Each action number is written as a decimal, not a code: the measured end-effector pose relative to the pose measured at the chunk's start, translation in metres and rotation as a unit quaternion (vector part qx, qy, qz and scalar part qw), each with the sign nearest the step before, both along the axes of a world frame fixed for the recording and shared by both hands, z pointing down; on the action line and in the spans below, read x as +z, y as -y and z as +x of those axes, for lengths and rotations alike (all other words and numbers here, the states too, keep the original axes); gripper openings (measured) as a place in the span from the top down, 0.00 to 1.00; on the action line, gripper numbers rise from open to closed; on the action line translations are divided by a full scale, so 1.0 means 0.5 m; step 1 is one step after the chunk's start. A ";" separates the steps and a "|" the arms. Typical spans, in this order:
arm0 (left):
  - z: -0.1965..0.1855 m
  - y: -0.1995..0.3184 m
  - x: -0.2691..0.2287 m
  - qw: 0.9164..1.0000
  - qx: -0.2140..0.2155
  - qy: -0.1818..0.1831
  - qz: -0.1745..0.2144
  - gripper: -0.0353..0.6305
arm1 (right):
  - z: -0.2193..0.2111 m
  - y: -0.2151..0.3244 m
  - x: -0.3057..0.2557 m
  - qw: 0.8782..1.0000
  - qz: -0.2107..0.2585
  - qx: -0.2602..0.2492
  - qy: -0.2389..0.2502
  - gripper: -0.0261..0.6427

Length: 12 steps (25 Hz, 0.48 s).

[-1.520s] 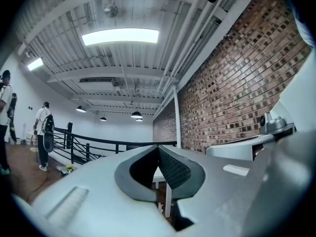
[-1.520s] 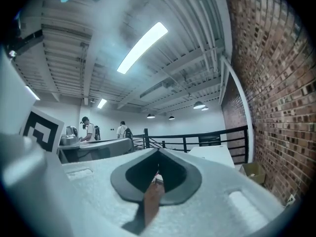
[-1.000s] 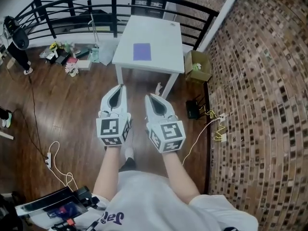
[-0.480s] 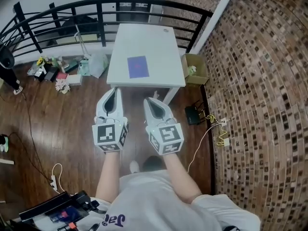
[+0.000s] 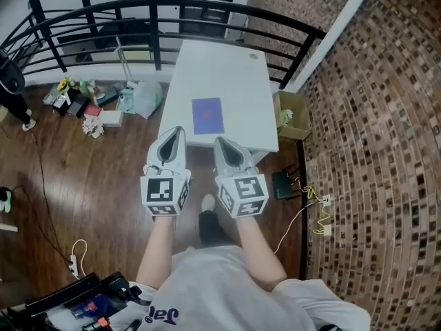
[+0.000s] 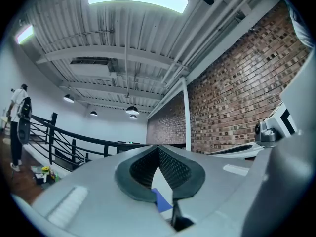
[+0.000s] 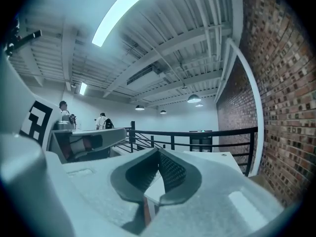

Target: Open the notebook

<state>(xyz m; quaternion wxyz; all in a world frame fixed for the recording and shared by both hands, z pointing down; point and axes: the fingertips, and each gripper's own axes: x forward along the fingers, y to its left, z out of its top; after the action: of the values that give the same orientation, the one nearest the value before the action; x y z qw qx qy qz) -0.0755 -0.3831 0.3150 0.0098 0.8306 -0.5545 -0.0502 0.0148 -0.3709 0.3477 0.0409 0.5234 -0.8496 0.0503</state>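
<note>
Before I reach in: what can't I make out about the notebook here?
- Head view: notebook too small to tell its spine side.
- Left gripper view: only a notebook corner shows; the left gripper hides the rest.
- Right gripper view: notebook hidden behind the right gripper; only the table shows.

A notebook [image 5: 208, 116] lies on the desk [image 5: 227, 64], toward its near edge. Behind the desk runs a railing [image 5: 172, 7]. A brick wall [image 5: 372, 157] stands to the right, with a box [image 5: 295, 116] on the floor [image 5: 83, 178] between desk and wall. Clutter [image 5: 89, 109] lies left of the desk. The left tongs [image 5: 178, 131] and right tongs [image 5: 219, 142] are side by side, apart, at the desk's near edge.
</note>
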 end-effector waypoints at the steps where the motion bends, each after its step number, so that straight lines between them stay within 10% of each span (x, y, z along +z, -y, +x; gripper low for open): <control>1: 0.002 0.032 -0.001 1.000 -0.003 0.004 0.001 0.92 | 0.001 0.034 0.001 1.000 0.000 -0.003 0.002 0.98; 12: 0.085 0.338 0.033 0.999 -0.010 0.030 -0.014 0.92 | 0.087 0.369 0.009 0.998 -0.004 -0.045 0.042 0.98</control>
<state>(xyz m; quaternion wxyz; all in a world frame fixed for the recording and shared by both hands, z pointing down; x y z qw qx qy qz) -0.0327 -0.5523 0.3315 0.0043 0.8259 -0.5635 -0.0176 0.0583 -0.5555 0.3522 0.0099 0.4818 -0.8731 0.0741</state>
